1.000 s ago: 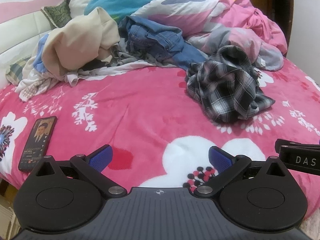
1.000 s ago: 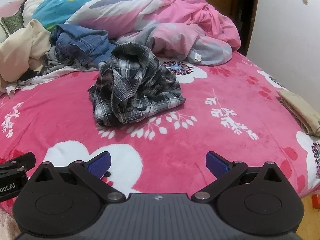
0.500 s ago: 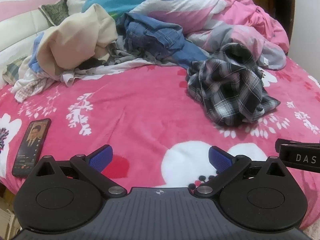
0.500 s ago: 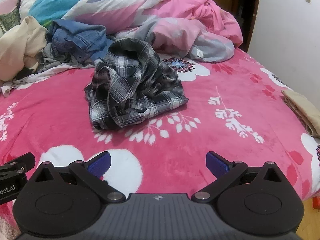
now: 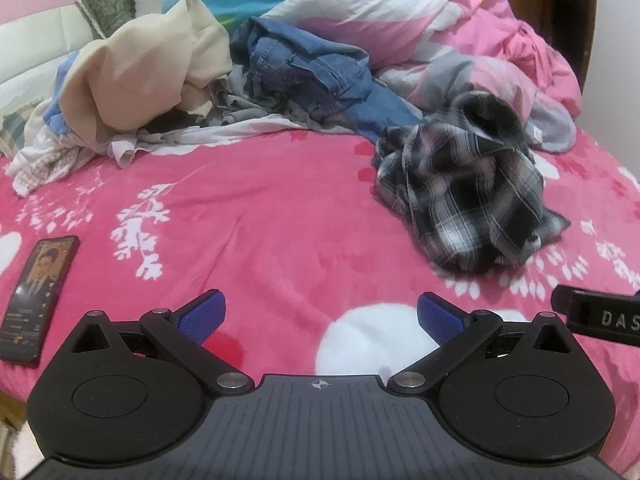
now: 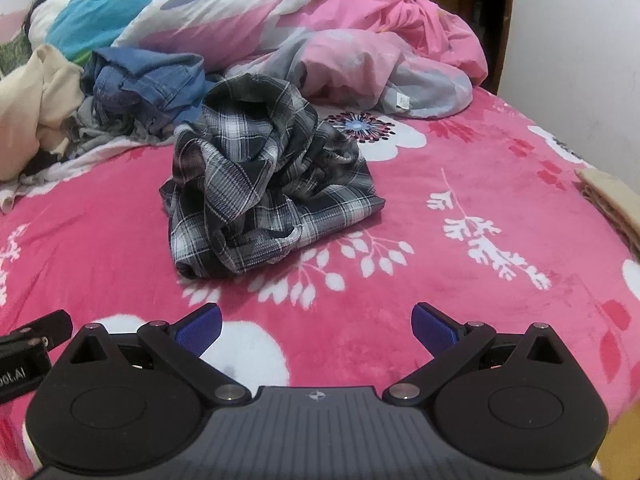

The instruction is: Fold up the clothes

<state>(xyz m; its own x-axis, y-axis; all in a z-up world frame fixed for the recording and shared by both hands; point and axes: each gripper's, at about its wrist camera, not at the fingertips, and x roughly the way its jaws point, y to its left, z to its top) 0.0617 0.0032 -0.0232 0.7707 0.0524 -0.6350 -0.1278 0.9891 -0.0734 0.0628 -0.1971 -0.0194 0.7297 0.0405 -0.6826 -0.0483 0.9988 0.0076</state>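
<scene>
The plaid shirt [image 6: 267, 184] lay crumpled in a heap on the pink floral blanket [image 6: 460, 280], ahead of us and not yet folded. Just behind it we saw a bundle of blue jeans [image 6: 148, 80], touching or nearly touching its far edge, and beyond that a pink and grey duvet [image 6: 360, 52]. To the left sat a beige garment [image 5: 148, 76] atop a pile of other clothes. A phone [image 5: 38, 300] lay face up near the blanket's left edge, well apart from the shirt. Folded tan cloth [image 6: 612, 204] rested at the right edge. Our left gripper [image 5: 320, 316] and right gripper [image 6: 316, 328] both hovered with jaws spread wide, grasping nothing; bare blanket lay between them and the shirt.
</scene>
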